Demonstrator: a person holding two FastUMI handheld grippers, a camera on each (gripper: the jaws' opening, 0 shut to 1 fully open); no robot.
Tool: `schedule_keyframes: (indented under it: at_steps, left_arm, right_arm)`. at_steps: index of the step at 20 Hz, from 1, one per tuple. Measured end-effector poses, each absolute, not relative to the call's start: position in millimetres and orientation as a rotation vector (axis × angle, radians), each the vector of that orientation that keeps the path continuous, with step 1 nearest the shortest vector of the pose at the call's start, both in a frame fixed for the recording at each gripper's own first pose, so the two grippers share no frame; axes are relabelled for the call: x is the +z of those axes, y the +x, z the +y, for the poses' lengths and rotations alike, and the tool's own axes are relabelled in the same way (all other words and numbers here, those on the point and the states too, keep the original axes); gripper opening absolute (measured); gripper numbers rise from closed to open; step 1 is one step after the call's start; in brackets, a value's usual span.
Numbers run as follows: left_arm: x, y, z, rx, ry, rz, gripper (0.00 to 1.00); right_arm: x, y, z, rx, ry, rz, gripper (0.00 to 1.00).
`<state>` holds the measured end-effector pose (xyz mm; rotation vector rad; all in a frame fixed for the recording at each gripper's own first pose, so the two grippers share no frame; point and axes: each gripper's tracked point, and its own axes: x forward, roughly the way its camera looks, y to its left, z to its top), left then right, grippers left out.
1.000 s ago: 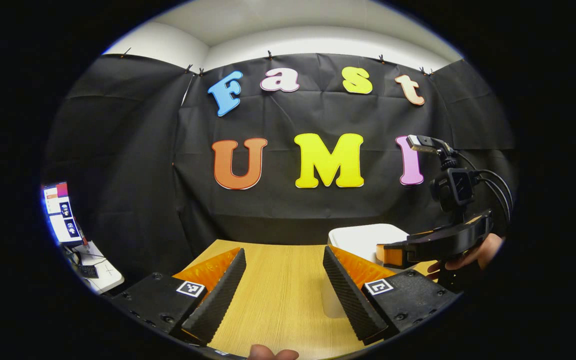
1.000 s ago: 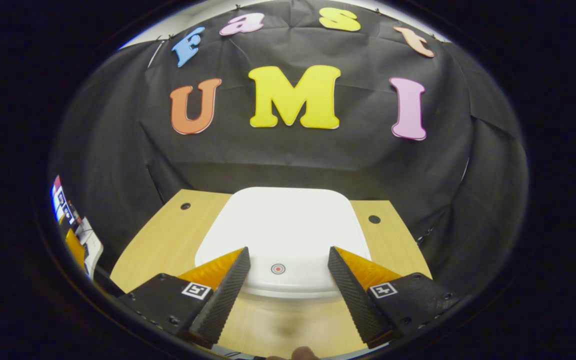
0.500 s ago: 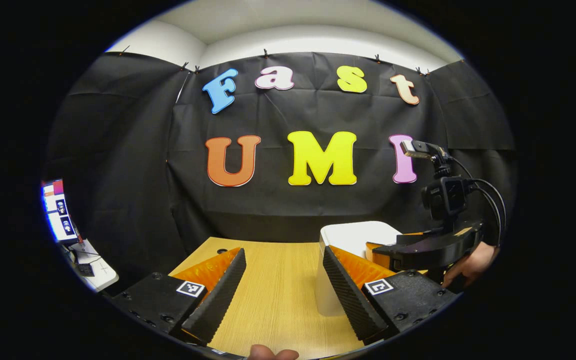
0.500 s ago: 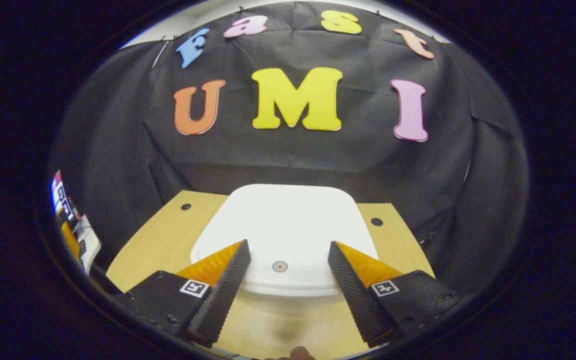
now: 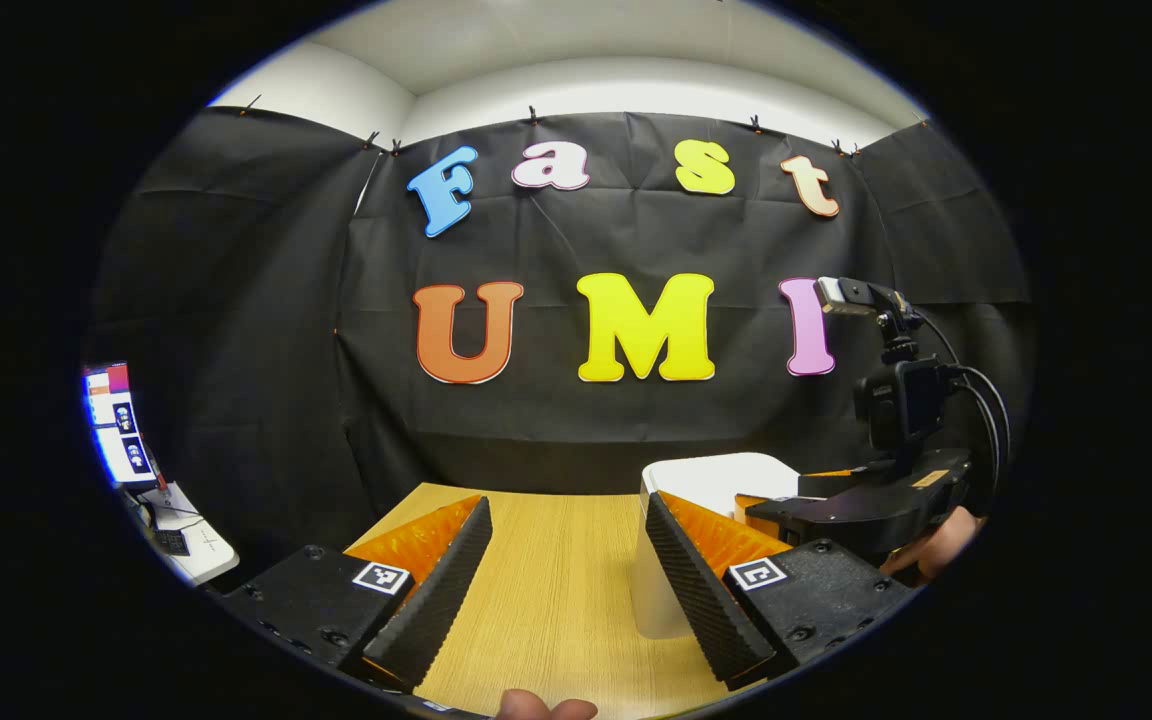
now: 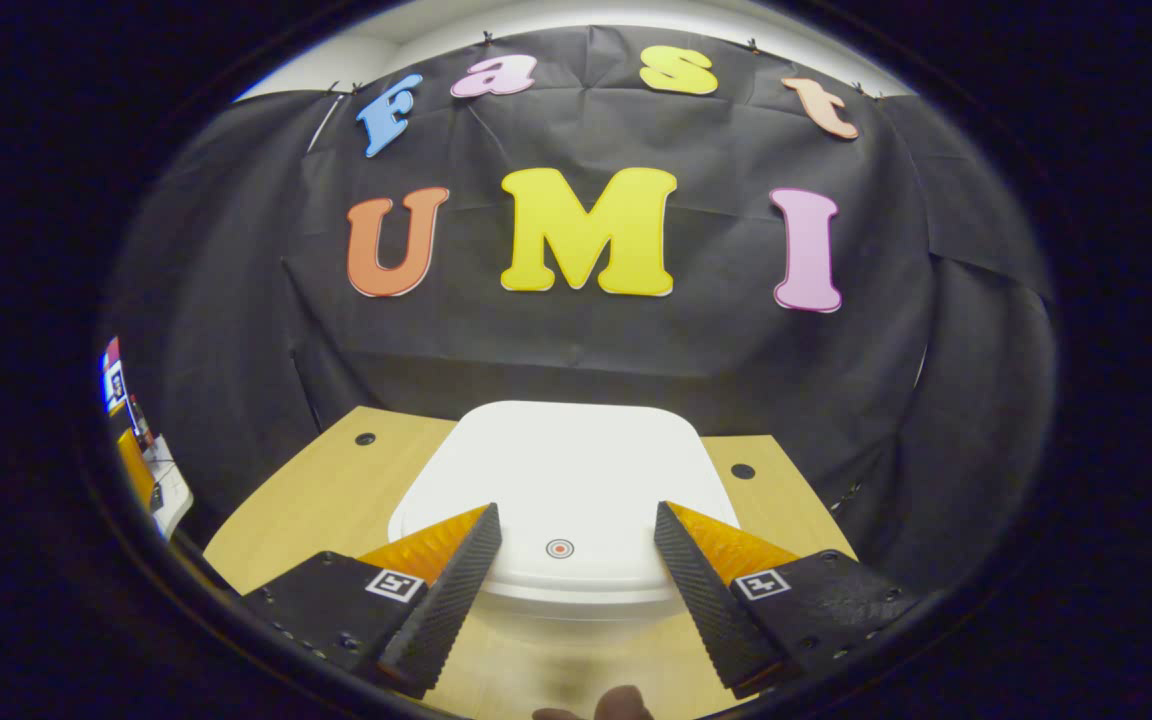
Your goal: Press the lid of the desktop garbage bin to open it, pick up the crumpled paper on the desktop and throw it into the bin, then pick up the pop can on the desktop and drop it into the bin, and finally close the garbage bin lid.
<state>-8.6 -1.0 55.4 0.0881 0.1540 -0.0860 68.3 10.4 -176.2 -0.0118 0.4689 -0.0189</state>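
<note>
The white garbage bin (image 6: 566, 470) stands on the wooden table (image 6: 316, 490) with its lid down; a small red ring mark (image 6: 559, 548) sits near the lid's front edge. My right gripper (image 6: 576, 510) is open, its two fingers hovering over the lid's front edge on either side of the mark. In the left gripper view the bin (image 5: 716, 475) is at the right, partly behind one finger. My left gripper (image 5: 568, 500) is open above bare table (image 5: 556, 580), holding nothing. The right gripper (image 5: 866, 505), held by a hand (image 5: 946, 530), reaches over the bin from the right.
A lit monitor (image 5: 121, 425) and a white side table (image 5: 186, 540) lie off to the left. Two small holes (image 6: 365, 438) (image 6: 742, 470) mark the table's far corners. Black cloth closes the booth behind the table. A thumb (image 5: 546, 708) shows at the bottom edge.
The right gripper has tilted up slightly, so the lid and wall sit lower in its view. Its fingers stay spread over the lid's front. The left gripper has barely moved.
</note>
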Motion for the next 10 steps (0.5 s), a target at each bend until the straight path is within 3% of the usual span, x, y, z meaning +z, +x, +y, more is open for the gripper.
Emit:
schedule_keyframes:
  at_steps: [10]
  left_arm:
    - [77.0, 16.3, -23.0, -0.117, 0.077, 0.12, 1.0]
  right_arm:
    - [-105.3, 47.2, -61.1, -0.08, -0.064, 0.26, 0.95]
